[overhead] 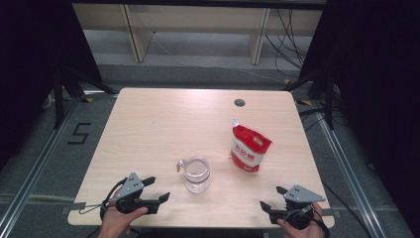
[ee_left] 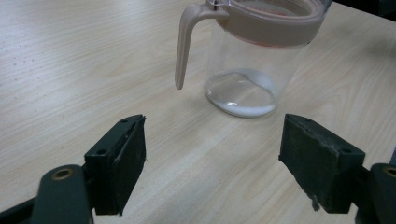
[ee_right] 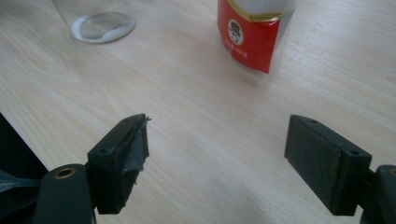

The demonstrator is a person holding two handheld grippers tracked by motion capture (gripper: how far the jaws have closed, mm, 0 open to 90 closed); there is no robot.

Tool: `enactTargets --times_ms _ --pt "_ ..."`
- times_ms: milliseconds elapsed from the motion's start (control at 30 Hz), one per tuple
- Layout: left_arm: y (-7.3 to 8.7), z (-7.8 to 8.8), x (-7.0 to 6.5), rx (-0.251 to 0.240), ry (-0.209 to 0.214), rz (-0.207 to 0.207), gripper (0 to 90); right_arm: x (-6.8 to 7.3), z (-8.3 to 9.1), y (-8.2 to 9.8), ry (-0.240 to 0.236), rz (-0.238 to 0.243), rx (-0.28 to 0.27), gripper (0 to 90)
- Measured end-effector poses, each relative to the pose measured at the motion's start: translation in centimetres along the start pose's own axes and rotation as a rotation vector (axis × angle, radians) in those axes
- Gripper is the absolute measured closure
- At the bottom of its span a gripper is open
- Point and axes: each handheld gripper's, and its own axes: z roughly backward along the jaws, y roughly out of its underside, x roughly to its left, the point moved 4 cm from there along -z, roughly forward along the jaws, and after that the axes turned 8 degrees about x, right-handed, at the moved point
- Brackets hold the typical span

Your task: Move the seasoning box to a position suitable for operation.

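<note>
A clear glass jar (overhead: 196,174) with a pinkish lid and a thin handle stands near the front middle of the wooden table (overhead: 163,119). A red and white pouch (overhead: 250,147) stands upright to its right. My left gripper (overhead: 157,190) rests at the front left, open and empty, its jaws pointing at the jar (ee_left: 254,56) a short way off. At the front right, my right gripper (overhead: 271,197) is open with nothing between its jaws, facing the pouch (ee_right: 254,32) and the jar's base (ee_right: 100,23).
A round grommet hole (overhead: 239,102) sits near the table's far edge. Beyond the table are wooden furniture legs and loose cables on the floor. Black stands flank both sides.
</note>
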Motion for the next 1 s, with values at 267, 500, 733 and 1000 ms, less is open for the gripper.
enactTargets --times_ms 267,500,733,1000 --pt "0.0 -0.1 0.1 0.005 -0.01 0.003 22.5 -0.1 0.1 0.0 0.008 0.0 0.002 21.8" --pt "0.0 -0.1 0.1 0.013 -0.011 -0.003 22.5 -0.1 0.0 0.0 0.001 0.003 -0.004 21.8" --pt "-0.2 -0.2 0.3 0.007 -0.014 -0.002 22.5 0.0 -0.1 -0.1 -0.006 0.018 -0.009 21.8" --pt "-1.2 -0.7 0.6 -0.013 -0.018 -0.034 26.4 0.2 -0.2 0.0 -0.014 0.004 0.0 21.8"
